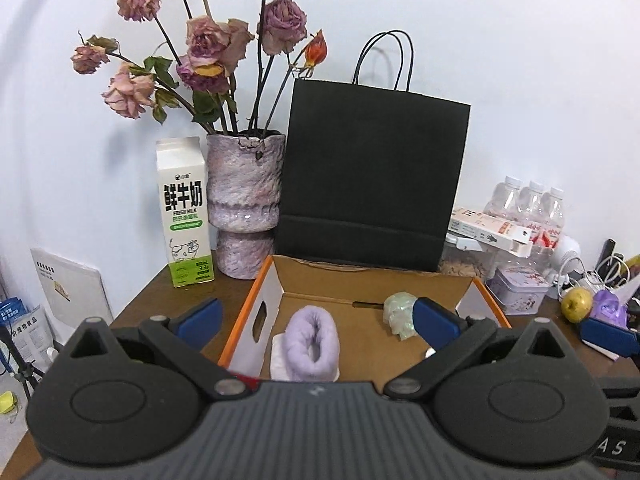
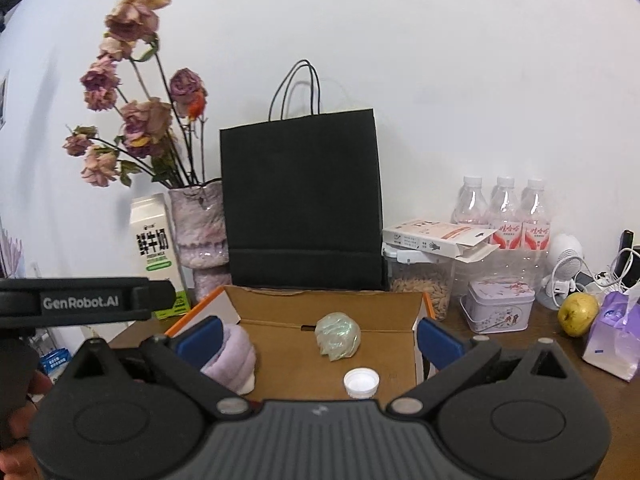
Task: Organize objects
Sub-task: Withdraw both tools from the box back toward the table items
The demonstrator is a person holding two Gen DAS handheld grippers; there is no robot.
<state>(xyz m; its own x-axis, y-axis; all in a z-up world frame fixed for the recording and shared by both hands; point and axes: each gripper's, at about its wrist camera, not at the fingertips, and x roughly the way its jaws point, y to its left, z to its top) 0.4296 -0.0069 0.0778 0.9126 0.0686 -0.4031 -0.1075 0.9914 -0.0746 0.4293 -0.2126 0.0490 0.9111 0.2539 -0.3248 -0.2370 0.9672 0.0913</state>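
Both grippers, left gripper [image 1: 316, 316] and right gripper [image 2: 318, 334], hover with jaws spread wide and empty over the open cardboard box [image 2: 400, 354] on the brown counter [image 2: 560, 364]. Inside it lie a lilac fuzzy roll [image 1: 314, 344] at the left, a pale green crumpled wad [image 2: 338, 335] near the back and a white bottle cap [image 2: 361, 383] in front. Behind the box stand a black paper bag [image 2: 302, 200], a vase of dried roses [image 1: 244, 204] and a milk carton [image 1: 185, 210].
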